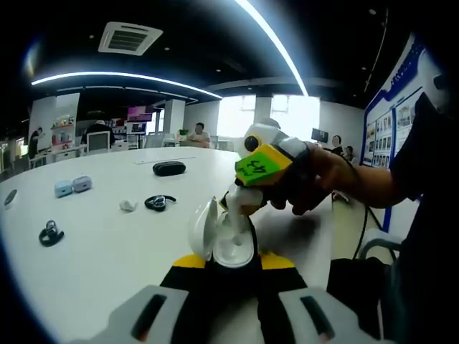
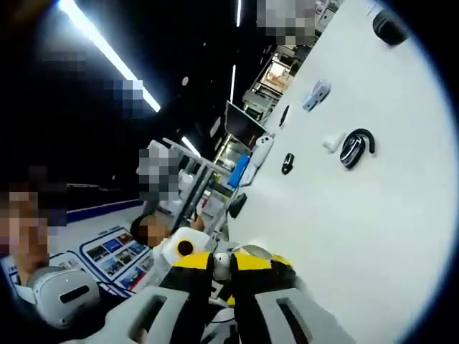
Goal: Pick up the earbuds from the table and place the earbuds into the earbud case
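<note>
Left tongs (image 1: 224, 259) clench the open white earbud case (image 1: 219, 240) steady at six o'clock while right tongs (image 2: 221, 266) pinch a white earbud (image 2: 221, 265) above it, ready to seat

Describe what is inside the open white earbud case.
The right gripper reaches into the open white earbud case, hiding part of its hollow; whether an earbud sits there cannot be seen.

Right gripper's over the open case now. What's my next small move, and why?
Probably ease the right gripper straight down and open it. It holds a white earbud just above the open case, which the left gripper grips by its base. Seating can't be judged yet.
</note>
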Available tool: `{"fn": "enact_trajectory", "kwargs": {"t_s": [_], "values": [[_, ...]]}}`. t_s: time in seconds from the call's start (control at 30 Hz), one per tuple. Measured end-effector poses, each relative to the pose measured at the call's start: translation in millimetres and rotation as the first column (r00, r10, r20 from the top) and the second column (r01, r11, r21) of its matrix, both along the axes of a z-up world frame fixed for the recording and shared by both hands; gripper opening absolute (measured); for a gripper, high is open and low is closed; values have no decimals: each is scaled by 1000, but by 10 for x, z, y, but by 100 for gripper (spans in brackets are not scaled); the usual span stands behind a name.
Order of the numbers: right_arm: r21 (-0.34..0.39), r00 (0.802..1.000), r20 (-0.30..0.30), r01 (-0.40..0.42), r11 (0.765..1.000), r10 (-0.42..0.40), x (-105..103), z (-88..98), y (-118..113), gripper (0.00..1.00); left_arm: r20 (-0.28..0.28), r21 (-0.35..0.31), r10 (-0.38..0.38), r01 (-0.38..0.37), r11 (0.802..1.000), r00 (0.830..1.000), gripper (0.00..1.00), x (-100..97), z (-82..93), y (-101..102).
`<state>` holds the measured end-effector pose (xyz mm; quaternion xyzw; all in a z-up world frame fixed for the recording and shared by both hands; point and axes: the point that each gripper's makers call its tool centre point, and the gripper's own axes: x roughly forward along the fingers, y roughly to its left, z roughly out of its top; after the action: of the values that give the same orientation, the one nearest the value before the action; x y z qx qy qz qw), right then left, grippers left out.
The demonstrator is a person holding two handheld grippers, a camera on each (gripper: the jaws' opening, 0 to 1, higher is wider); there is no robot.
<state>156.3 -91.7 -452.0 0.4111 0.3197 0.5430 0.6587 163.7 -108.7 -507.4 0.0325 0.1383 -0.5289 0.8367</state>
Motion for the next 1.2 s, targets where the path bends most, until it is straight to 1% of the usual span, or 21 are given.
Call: {"fn": "enact_trajectory", "kwargs": {"t_s": [0.13, 0.2, 0.33, 0.53, 0.67, 0.73, 0.9, 1.0, 1.2], "values": [[-6, 1000, 1, 0, 1000, 0, 18, -3, -31, 10, -1, -1, -1, 1, 1000, 1000, 25, 1, 0, 1], [-13, 1000, 0, -10, 1000, 10, 12, -24, -33, 10, -1, -1, 0, 0, 1000, 1000, 25, 2, 0, 1], [-1, 999, -15, -34, 999, 34, 12, -30, -34, 10, 0, 0, 0, 0, 1000, 1000, 25, 4, 0, 1], [3, 994, -39, -101, 995, 101, 11, -33, -43, 10, -1, 0, 0, 0, 1000, 1000, 25, 5, -1, -1], [-14, 988, -31, -150, 989, 150, 8, -28, -31, 10, -2, 0, -1, 1, 1000, 1000, 25, 4, -2, -3], [-14, 986, -30, -162, 987, 162, 14, -27, -32, 10, -3, -1, -1, 1, 1000, 1000, 25, 4, -1, -3], [-28, 987, -23, -158, 987, 158, 60, -37, -53, 10, -6, -2, 0, 0, 1000, 1000, 25, 4, -2, -3], [-39, 986, -11, -164, 986, 164, 53, -36, -48, 10, -8, -2, -2, 1, 1000, 1000, 25, 4, -2, -4], [-39, 986, -15, -166, 985, 166, 57, -42, -60, 10, -7, -2, -3, 3, 1000, 1000, 25, 0, -2, -8]]}}
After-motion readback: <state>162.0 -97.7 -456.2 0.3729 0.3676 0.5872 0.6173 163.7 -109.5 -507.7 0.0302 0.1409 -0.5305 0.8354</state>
